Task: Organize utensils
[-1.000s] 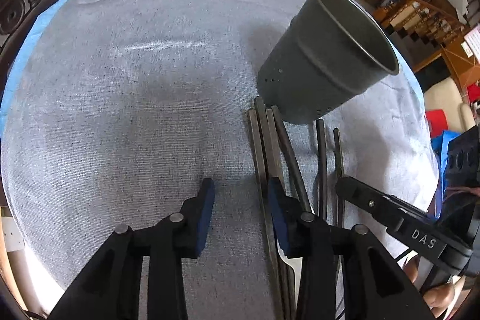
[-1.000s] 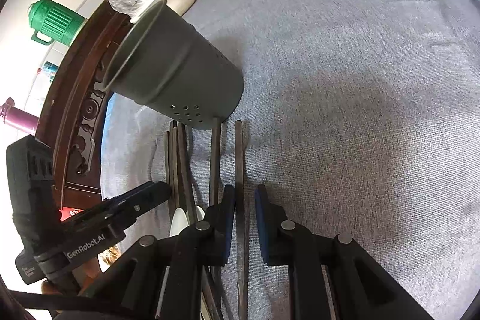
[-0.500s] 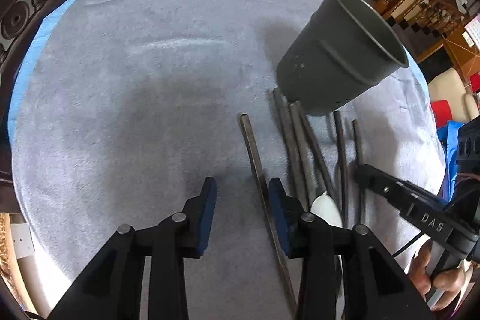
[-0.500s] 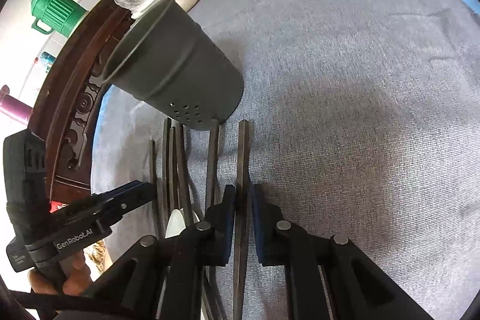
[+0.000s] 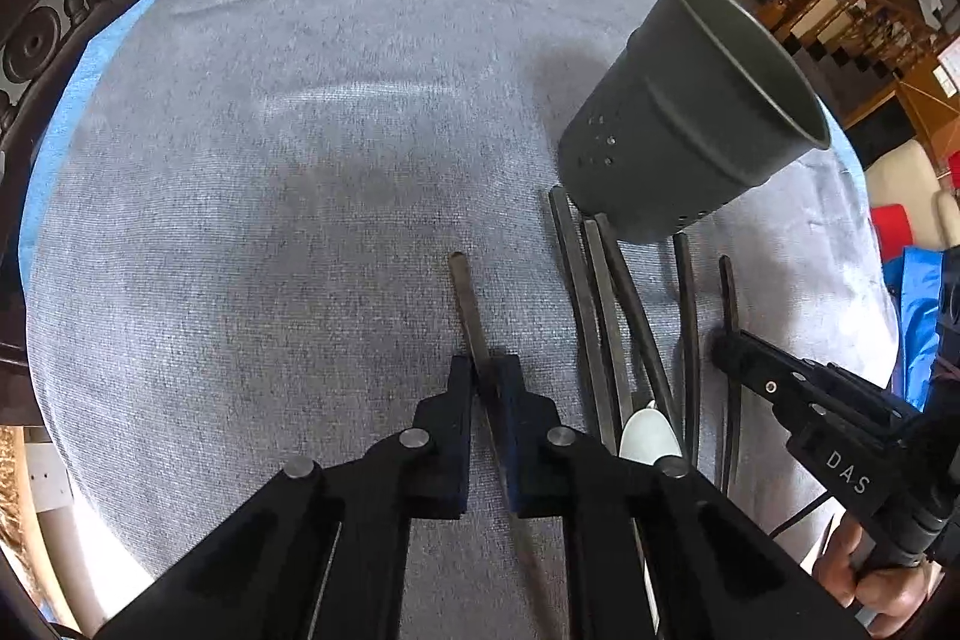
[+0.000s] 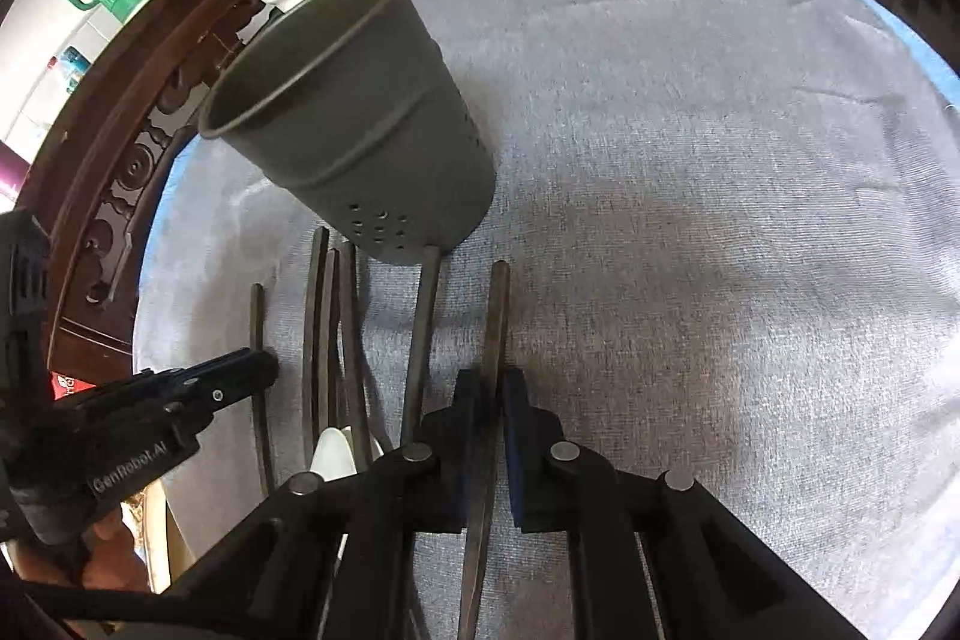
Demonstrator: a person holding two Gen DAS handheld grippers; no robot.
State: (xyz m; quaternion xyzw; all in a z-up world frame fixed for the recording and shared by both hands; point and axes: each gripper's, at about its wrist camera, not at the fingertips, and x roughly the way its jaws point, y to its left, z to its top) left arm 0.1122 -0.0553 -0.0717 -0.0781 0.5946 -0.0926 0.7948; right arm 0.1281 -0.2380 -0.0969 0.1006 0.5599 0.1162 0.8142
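Surface (image 5: 300, 160): grey cloth | left gripper (image 5: 486, 370): jaws just clamped on chopstick (image 5: 465, 298) beside cup (image 5: 690, 124) | right gripper (image 6: 489, 382): jaws grip another chopstick (image 6: 497, 316)

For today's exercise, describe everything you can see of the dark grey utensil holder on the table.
The utensil holder is a dark grey tapered cup, wider at its rolled rim, with ridged bands and small round drain holes near its base. It looks like matte metal or plastic. It appears empty and stands on the grey tablecloth. The ends of several dark utensil handles lie at its base.
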